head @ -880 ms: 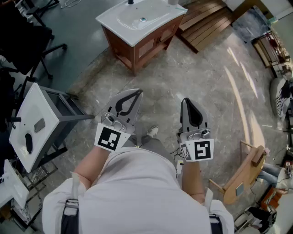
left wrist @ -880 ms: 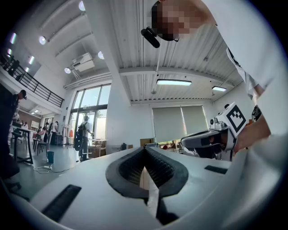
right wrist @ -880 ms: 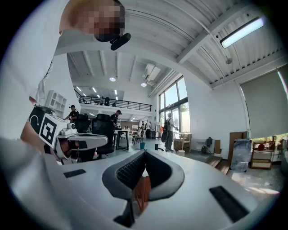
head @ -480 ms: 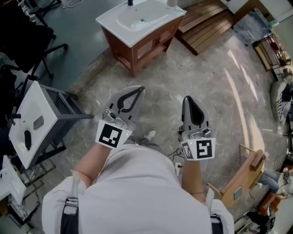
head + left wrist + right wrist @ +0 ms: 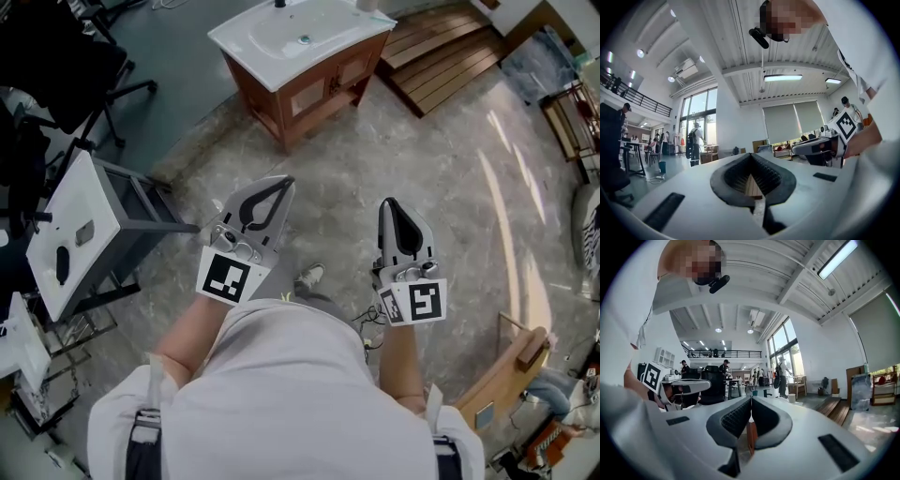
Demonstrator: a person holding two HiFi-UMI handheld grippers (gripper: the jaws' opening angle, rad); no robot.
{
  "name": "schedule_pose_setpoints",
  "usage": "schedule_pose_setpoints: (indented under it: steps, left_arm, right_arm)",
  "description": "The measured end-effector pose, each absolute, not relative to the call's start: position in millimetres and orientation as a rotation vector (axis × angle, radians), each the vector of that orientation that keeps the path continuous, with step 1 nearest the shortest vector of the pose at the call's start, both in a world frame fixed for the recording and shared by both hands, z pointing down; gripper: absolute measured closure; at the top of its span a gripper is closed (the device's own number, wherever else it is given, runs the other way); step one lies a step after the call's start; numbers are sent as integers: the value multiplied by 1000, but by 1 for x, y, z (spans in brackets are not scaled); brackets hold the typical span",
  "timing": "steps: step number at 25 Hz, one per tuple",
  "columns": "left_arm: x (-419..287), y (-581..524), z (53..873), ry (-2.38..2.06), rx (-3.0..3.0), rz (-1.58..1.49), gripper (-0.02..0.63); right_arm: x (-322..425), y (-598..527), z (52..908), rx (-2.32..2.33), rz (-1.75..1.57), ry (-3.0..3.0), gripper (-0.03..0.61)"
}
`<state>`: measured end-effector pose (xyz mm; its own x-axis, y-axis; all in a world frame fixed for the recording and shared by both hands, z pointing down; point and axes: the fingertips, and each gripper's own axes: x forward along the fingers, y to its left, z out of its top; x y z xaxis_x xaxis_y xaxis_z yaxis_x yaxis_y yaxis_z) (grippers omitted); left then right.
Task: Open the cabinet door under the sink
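Marbled floor [image 5: 450, 187]; wooden sink cabinet [image 5: 314, 94] ahead; left gripper [image 5: 284, 184], right gripper [image 5: 387, 202] fingers [image 5: 733, 418] closed, empty.

Brown cab. door [image 5: 309, 97] shut, under sink [image 5: 281, 37]

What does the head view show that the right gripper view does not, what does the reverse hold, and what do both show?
Only the head view: the white basin, the sink cabinet with its doors shut, a grey stand and the person's shoe. Only the right gripper view: ceiling lights, tall windows, a balcony railing, standing people. Both: the right gripper, jaws together and empty, the left gripper, and the wooden platform.
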<state>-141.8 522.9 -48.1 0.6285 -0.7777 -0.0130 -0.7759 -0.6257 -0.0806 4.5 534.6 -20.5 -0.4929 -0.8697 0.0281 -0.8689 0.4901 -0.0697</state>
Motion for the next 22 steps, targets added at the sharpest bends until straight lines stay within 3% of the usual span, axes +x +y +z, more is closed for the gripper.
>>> schedule_pose_setpoints:
  steps: [12, 22]
  left_arm:
    - [-98, 501, -54, 1300, -2754, -2, 604]
    - [-90, 377, -26, 1281, -2800, 10, 604]
  right_arm:
    - [47, 530, -23, -1602, -111, 2692, 546]
    - [55, 420, -2, -1663, -146, 2711, 546]
